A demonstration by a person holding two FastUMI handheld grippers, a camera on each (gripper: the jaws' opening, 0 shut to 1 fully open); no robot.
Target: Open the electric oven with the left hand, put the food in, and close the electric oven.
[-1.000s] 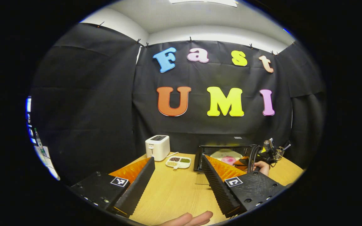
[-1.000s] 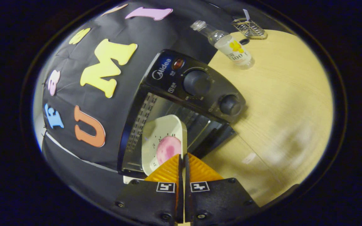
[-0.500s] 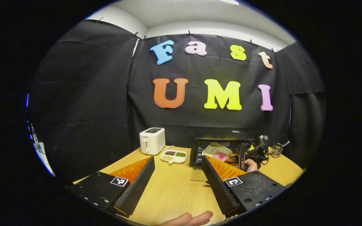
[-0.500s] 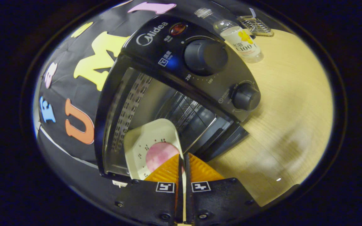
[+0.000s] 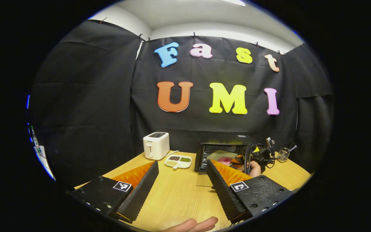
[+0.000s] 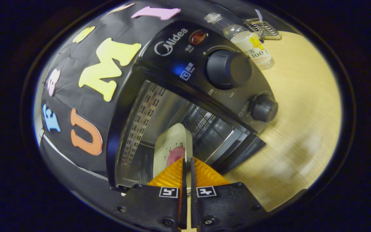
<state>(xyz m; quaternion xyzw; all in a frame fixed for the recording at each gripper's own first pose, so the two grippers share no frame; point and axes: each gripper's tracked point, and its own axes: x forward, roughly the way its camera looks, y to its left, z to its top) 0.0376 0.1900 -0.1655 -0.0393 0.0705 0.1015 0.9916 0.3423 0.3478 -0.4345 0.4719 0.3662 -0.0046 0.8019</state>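
Pink food [image 6: 175, 155] on its plate [image 6: 172, 145], pinched by the closed right claw [image 6: 187, 172], has moved deeper into the open oven [image 6: 185, 96]; release comes next. The left claw [image 5: 182, 185] waits wide open, empty, over the counter [image 5: 179, 193].

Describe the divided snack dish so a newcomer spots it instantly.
Start at the wooden table before the black wall. Between the white toaster and the open black oven lies the low white dish. It alone is split into compartments, holding dark, green and pale bits.
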